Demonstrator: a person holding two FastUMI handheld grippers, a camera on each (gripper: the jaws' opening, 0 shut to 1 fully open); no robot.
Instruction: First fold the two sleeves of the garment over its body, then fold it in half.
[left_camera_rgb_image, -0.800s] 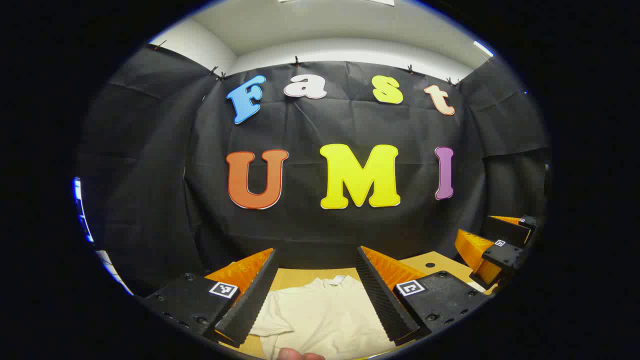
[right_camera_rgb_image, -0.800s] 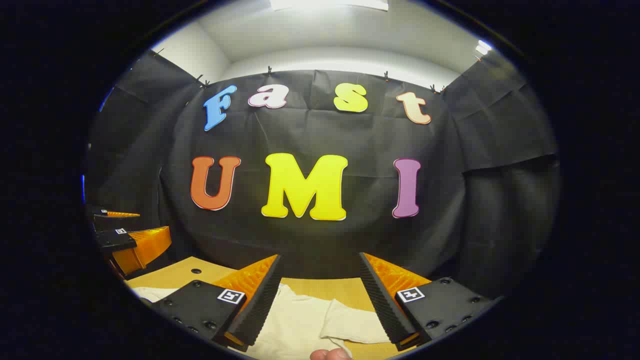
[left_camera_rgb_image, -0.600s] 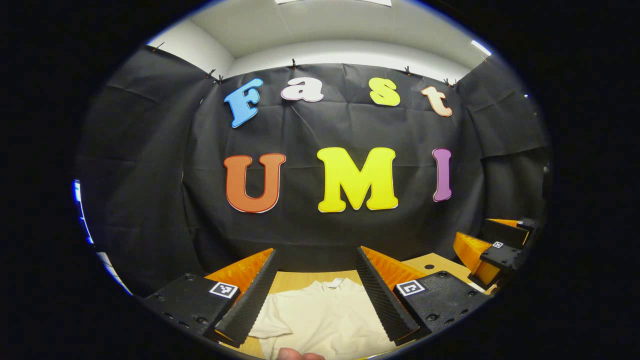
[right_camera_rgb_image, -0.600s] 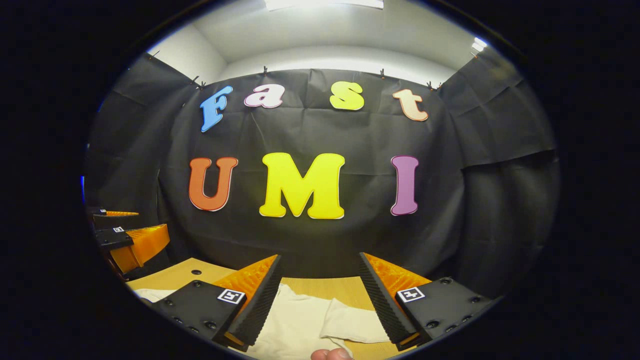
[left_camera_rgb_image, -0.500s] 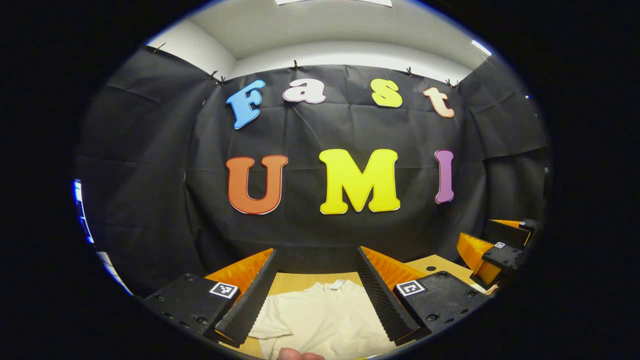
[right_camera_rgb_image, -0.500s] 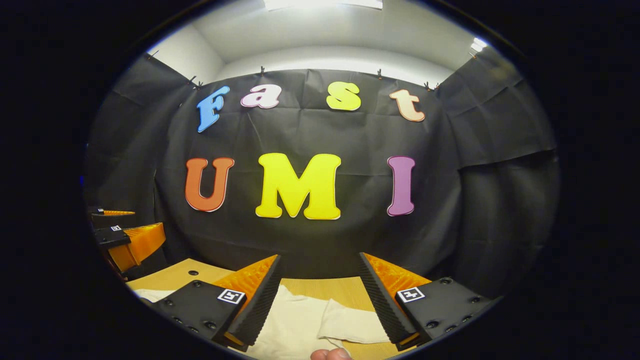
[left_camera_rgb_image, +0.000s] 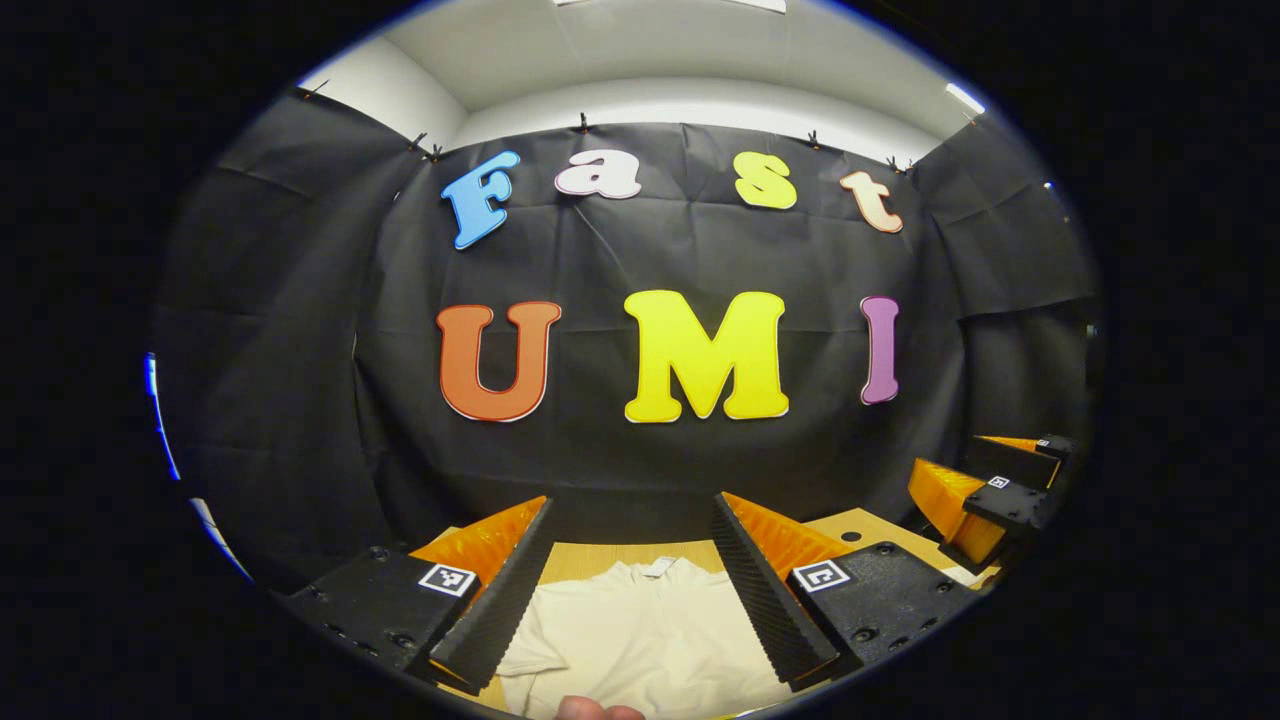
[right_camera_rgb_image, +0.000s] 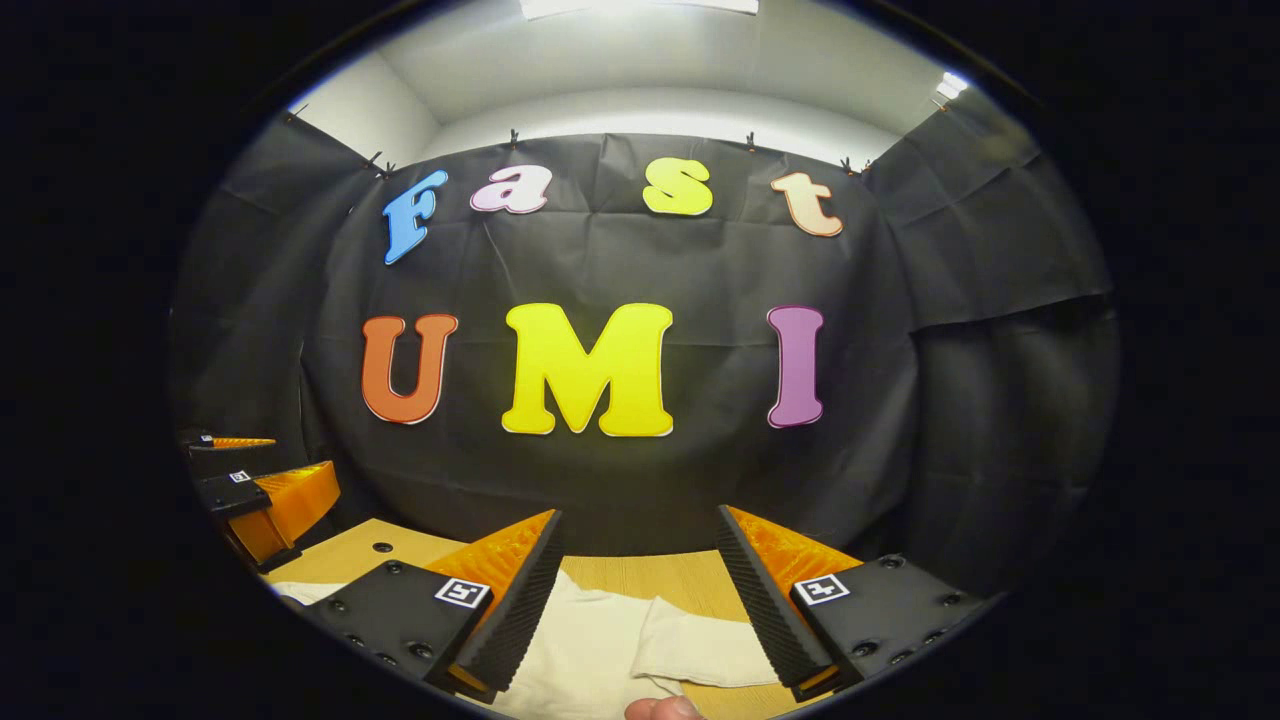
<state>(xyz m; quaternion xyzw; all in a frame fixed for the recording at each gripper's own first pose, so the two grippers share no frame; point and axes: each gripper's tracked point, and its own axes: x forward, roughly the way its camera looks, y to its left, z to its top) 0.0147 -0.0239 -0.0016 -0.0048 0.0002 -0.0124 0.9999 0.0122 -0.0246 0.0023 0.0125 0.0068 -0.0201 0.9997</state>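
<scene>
The shirt (left_camera_rgb_image: 650, 630) is a pale cream tee lying flat on a light wood table (right_camera_rgb_image: 660, 572), collar end pointing toward the black cloth wall (left_camera_rgb_image: 640, 250). It looks like thin soft cotton, so my guess is it's light, floppy, has zero stiffness and will drape and wrinkle the second you lift it; not slippery, not fragile. In the left gripper view the left gripper (left_camera_rgb_image: 634, 575) hangs over the body of the shirt with its fingers spread wide and nothing between them, the little neck tag (left_camera_rgb_image: 659, 567) right in the gap. In the right gripper view the right gripper (right_camera_rgb_image: 637, 580) is also wide open and empty, held above the shirt's right sleeve (right_camera_rgb_image: 695, 650), which sticks out flat to the side as a soft rounded flap, not folded in yet. The other sleeve (left_camera_rgb_image: 520, 655) peeks out beside the left finger in the left gripper view, also unfolded as far as I can tell. I'd pinch each sleeve near its outer hem so the whole flap follows, and keep it low so it doesn't bunch. The finger faces are ribbed, sawtooth-like wedges, which should bite thin cloth fine. The tabletop is smooth woodgrain with a small round hole (right_camera_rgb_image: 382, 547) in it, so the shirt may slide a bit when tugged.
</scene>
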